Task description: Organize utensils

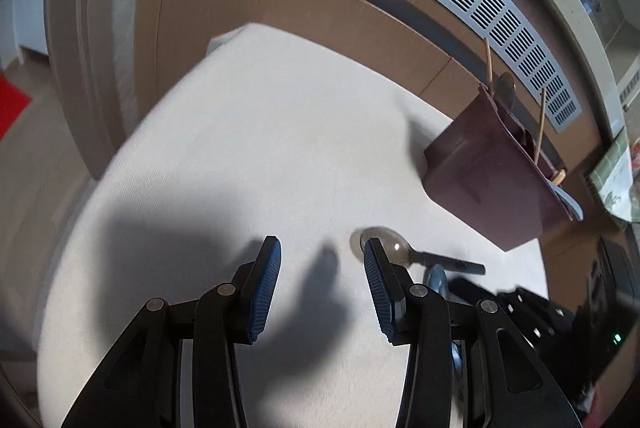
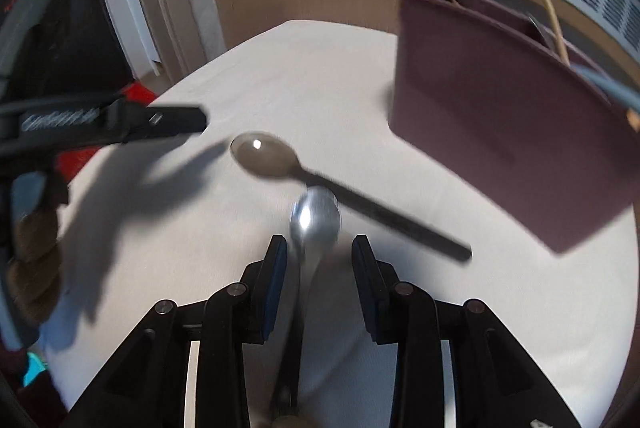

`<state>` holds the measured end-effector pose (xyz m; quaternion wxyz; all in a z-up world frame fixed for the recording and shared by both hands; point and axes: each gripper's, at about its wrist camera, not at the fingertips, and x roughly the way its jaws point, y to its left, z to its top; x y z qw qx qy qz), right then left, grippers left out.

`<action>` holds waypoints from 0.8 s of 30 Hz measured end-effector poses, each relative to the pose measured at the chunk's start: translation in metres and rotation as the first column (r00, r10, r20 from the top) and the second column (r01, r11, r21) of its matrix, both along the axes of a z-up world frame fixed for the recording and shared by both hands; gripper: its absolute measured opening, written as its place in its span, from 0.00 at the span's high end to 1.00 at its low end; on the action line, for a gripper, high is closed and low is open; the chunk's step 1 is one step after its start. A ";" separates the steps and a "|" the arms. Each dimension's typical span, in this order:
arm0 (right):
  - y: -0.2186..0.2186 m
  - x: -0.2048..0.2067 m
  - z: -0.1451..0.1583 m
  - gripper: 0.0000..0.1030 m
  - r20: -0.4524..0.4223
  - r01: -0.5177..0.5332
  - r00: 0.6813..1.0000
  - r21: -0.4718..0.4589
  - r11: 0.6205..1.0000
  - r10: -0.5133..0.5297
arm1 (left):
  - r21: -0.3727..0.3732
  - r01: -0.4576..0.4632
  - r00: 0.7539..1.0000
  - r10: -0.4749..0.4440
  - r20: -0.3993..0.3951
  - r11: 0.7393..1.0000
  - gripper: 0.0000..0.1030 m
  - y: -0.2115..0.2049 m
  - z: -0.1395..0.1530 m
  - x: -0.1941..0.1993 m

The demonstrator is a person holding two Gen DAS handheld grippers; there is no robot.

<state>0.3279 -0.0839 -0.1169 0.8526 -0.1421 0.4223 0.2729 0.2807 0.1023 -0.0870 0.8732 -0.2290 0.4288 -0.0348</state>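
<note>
A dark red holder point(image 2: 500, 116) stands on the white table point(image 1: 248, 156), and some things are already in it; two thin wooden sticks point(image 1: 488, 60), a metal spoon point(image 1: 505, 90) and a blue-handled tool point(image 1: 568, 200) poke out of its top. So part of the tidying looks done.

Two spoons are left on the table, near the holder; a brown spoon with a dark handle point(image 2: 276, 158), and a shiny silver spoon point(image 2: 316, 220) lying just beside its handle.

The right gripper point(image 2: 319, 248) is open; the silver spoon sits between its pads but they do not squeeze it. The left gripper point(image 1: 322, 260) is open too, with nothing in it; the brown spoon's bowl is just past one pad.

I think both spoons must go in the holder yet.
</note>
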 end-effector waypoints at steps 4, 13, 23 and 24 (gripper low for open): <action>0.012 0.002 0.001 0.63 0.036 -0.014 0.999 -0.046 0.999 0.015 | -0.029 0.027 1.000 -0.027 -0.009 0.999 0.57 -0.011 -0.005 0.000; -0.039 -0.016 0.013 0.76 0.064 0.089 0.994 -0.043 0.995 -0.086 | -0.055 0.078 0.997 -0.079 -0.009 0.995 0.57 -0.049 -0.010 0.013; -0.115 -0.030 0.021 0.76 0.075 0.257 0.963 0.039 0.966 -0.259 | -0.153 -0.045 0.999 0.043 -0.016 0.987 0.66 -0.053 -0.015 0.032; -0.127 -0.038 0.022 0.76 0.081 0.266 0.960 0.050 0.963 -0.269 | -0.134 -0.052 0.999 0.050 -0.021 0.990 0.75 -0.054 -0.015 0.035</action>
